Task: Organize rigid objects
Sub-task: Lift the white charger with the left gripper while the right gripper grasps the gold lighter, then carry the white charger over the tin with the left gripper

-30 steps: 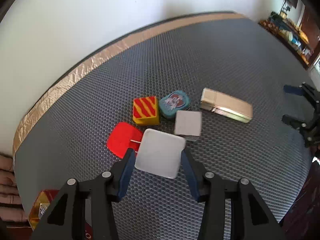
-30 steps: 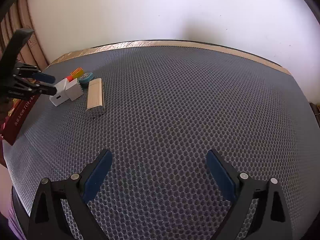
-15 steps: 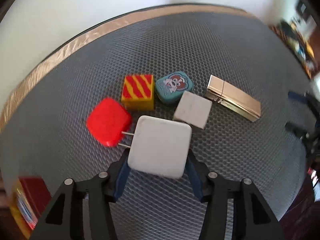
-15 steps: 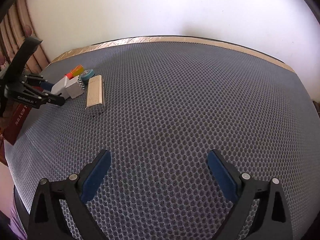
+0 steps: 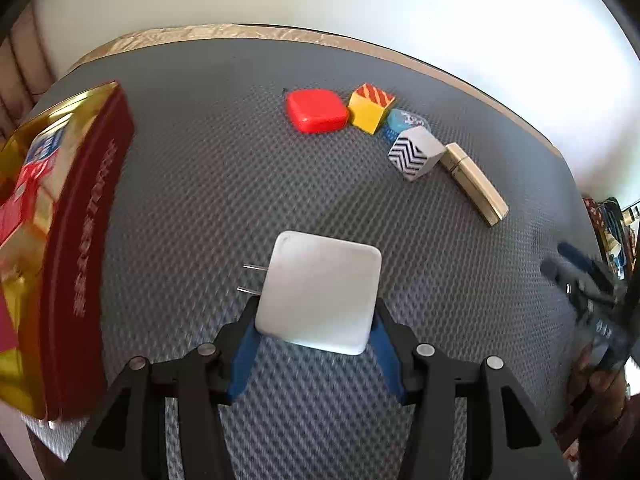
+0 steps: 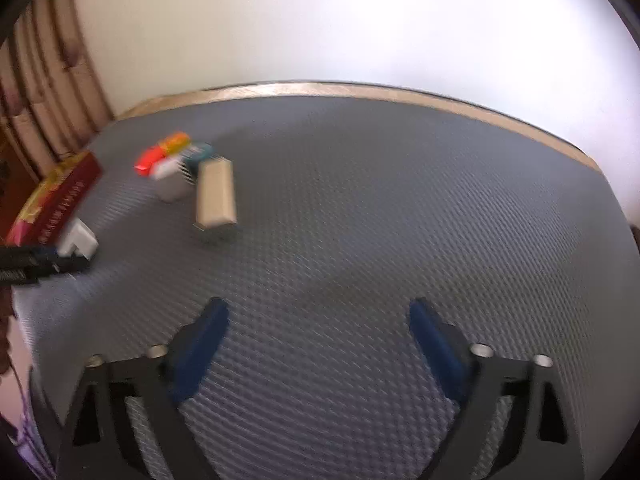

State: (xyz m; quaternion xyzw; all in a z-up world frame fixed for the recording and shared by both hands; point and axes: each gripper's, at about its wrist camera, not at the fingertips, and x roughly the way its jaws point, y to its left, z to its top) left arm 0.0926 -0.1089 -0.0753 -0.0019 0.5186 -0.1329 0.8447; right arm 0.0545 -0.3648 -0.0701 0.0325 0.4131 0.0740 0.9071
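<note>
Grey honeycomb mat on your counter (image 5: 200, 168), a white charger in your left jaws.

Biggest first: the red-and-gold box (image 5: 60, 240) lies at the mat's left edge. Your left gripper (image 5: 316, 332) clamps the white charger (image 5: 320, 292), prongs pointing left, near you. Far off sit the gold bar (image 5: 474, 180), red case (image 5: 316, 111), zigzag cube (image 5: 416, 153), yellow striped cube (image 5: 370, 109) and teal tin (image 5: 404, 120). Your right gripper (image 6: 318, 344) hangs wide, holding nothing.

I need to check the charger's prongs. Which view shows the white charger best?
The left wrist view: the charger fills the centre, sharp, both prongs visible. The right wrist view shows it small, blurred, at the left edge.
</note>
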